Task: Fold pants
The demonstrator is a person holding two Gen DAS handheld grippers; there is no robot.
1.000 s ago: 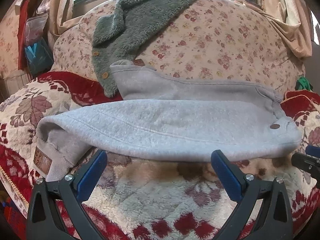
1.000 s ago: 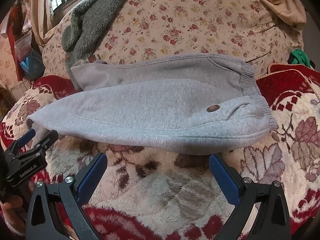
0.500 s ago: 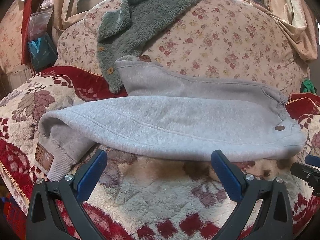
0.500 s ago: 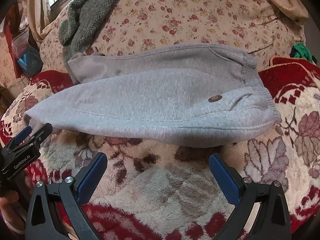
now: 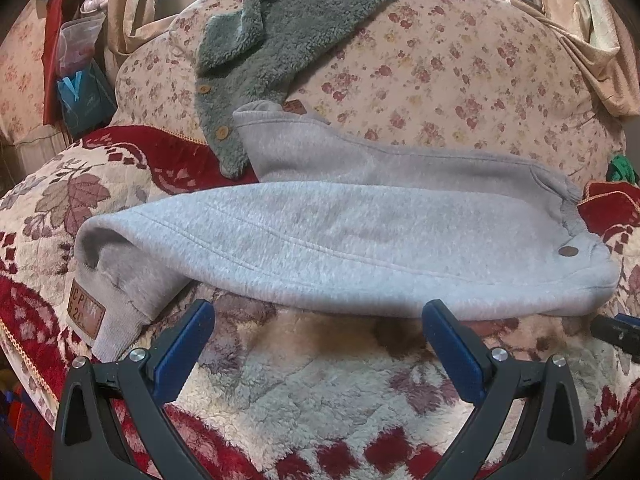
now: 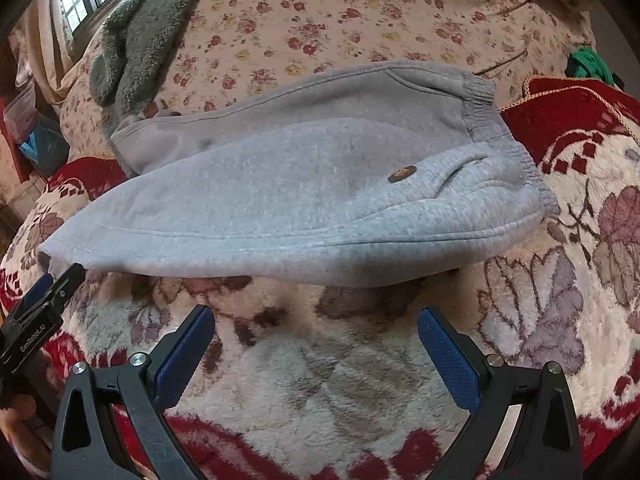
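Roughly halfway, by my read: grey sweatpants [image 5: 340,240] lie lengthwise across a plush red-and-cream floral blanket [image 5: 320,392] on a sofa seat, w/ one leg already laid over the other. Waistband [image 6: 504,140] is at the right end, cuffs at the left. The near cuff [image 5: 108,304], w/ a brown patch, droops toward the seat's front edge; the far cuff rests against the sofa back. What's left, judging from this layout: fold the length over, cuffs toward waistband, maybe once more.

Left gripper [image 5: 318,344] hovers low just in front of the pants' near edge, toward the cuff half, blue pads spread wide apart, holding nothing. Right gripper [image 6: 316,342] sits likewise in front of the waistband half, pads wide apart, empty. Neither touches the fabric. Each gripper shows at the edge of the other's view.

Surroundings: a green-grey fleece jacket [image 5: 280,48] w/ wooden buttons hangs down the floral sofa back [image 5: 460,80], its lower end touching the far cuff, so it could snag or get dragged when that end is lifted. A small green item [image 6: 588,64] sits far right, well apart from the pants. Bags and curtains are at far left by a window. Seat in front of the pants has only blanket. Thick fleece fabric will prob. resist a crisp crease.
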